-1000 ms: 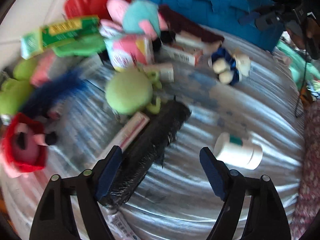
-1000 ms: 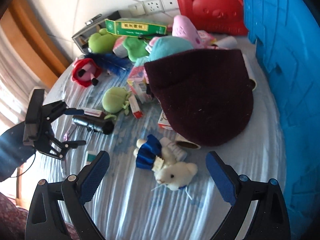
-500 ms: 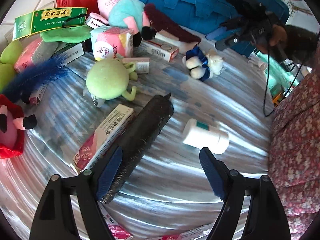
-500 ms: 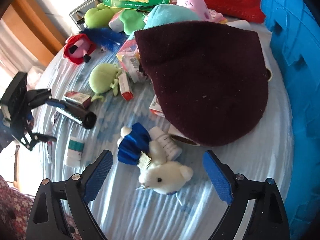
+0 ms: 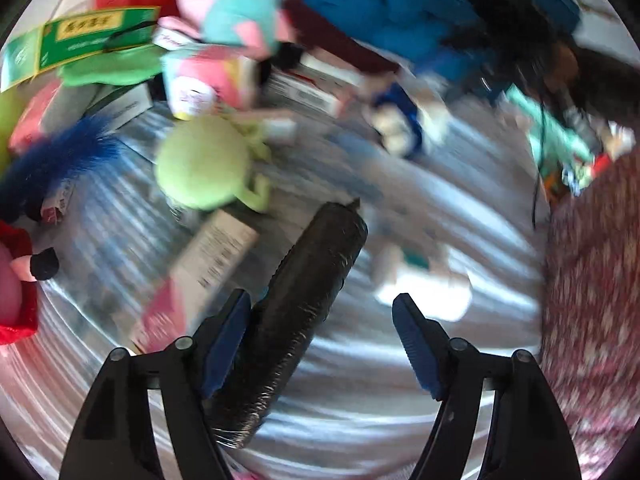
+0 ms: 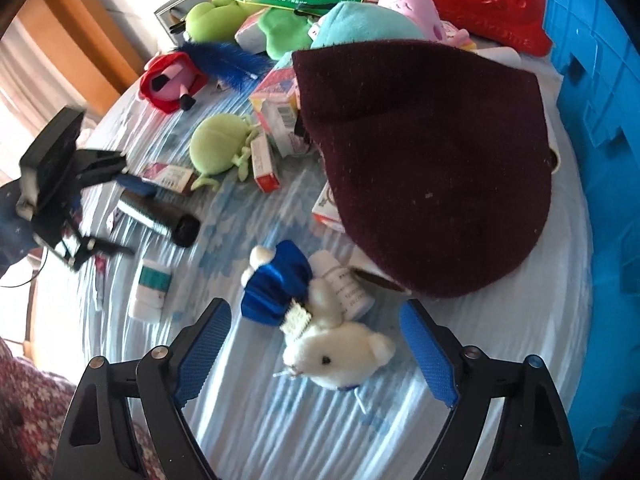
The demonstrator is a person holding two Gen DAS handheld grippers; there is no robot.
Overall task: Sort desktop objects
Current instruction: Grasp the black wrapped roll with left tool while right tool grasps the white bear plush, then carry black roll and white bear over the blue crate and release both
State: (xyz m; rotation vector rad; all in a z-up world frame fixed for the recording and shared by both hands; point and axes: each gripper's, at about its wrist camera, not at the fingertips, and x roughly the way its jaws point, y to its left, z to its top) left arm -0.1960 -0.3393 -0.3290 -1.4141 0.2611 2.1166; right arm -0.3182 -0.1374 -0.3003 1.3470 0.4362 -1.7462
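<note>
We see the black wrapped roll (image 5: 304, 312) lying on the striped cloth (image 5: 400, 408), its near end against the left pad of our left gripper (image 5: 320, 332), whose jaws have just been closing yet stand unclenched, the right pad clear of it. The white plush bear (image 6: 336, 356) lies between the spread, just-narrowing jaws of our right gripper (image 6: 316, 344), untouched, with bare cloth toward us. Beyond it the maroon hat (image 6: 432, 168) crowds the blue crate (image 6: 600, 160) at the right edge; the crate's inside is hidden.
</note>
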